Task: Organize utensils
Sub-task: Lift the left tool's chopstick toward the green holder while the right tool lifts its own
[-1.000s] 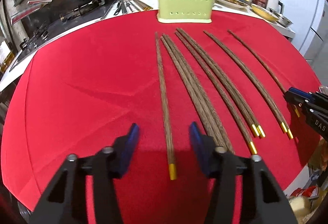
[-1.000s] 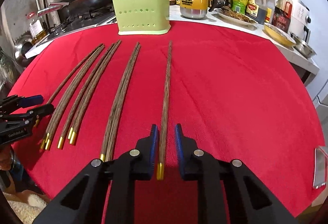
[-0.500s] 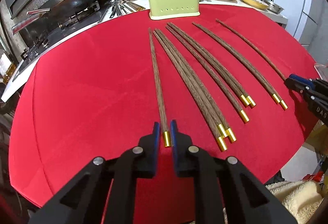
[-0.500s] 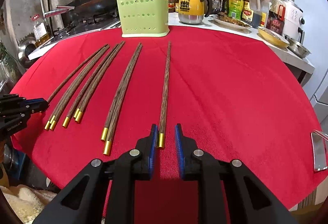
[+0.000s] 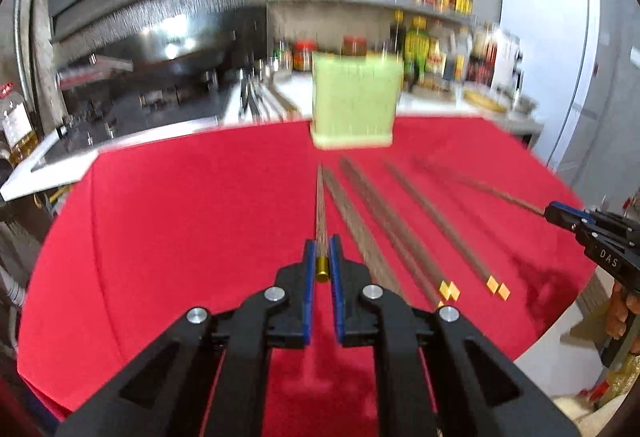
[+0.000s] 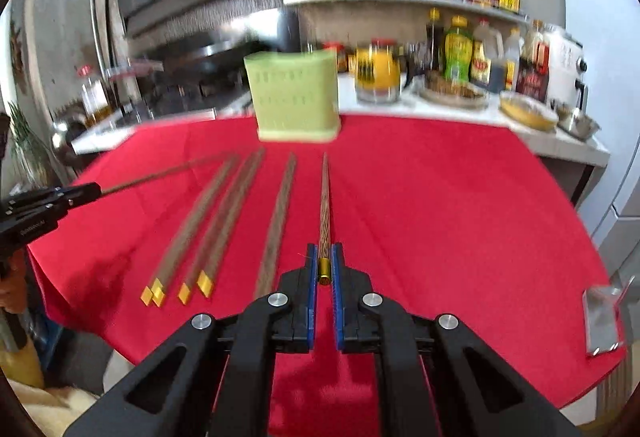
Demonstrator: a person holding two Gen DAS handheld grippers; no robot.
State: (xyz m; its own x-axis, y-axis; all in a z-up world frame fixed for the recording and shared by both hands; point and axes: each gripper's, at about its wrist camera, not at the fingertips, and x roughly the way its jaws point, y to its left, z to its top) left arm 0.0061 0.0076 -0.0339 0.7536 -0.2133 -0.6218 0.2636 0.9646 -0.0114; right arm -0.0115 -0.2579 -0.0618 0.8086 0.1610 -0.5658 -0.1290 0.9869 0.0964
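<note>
Several dark wooden chopsticks with gold ends lie in a row on the red tablecloth [image 5: 168, 221]. My left gripper [image 5: 322, 253] is shut on the gold end of the leftmost chopstick [image 5: 320, 205] and holds it lifted, pointing toward the green utensil holder [image 5: 354, 101]. My right gripper [image 6: 325, 257] is shut on the gold end of the rightmost chopstick [image 6: 325, 197], also lifted and pointing at the holder [image 6: 294, 97]. The other chopsticks [image 5: 380, 221] [image 6: 224, 213] lie between the two grippers. Each gripper shows at the edge of the other's view.
Behind the table runs a counter with a stove [image 5: 152, 105], a yellow mug [image 6: 376, 73], bottles [image 6: 458, 49], plates and bowls [image 6: 528, 113]. A shiny flat object [image 6: 600, 321] lies at the table's right front edge. A white fridge [image 5: 544, 37] stands to the right.
Both grippers have lifted and tilted up with their chopsticks gripped at the gold ends; the views now look more level across the table. The left gripper closed on its chopstick one second ago.
</note>
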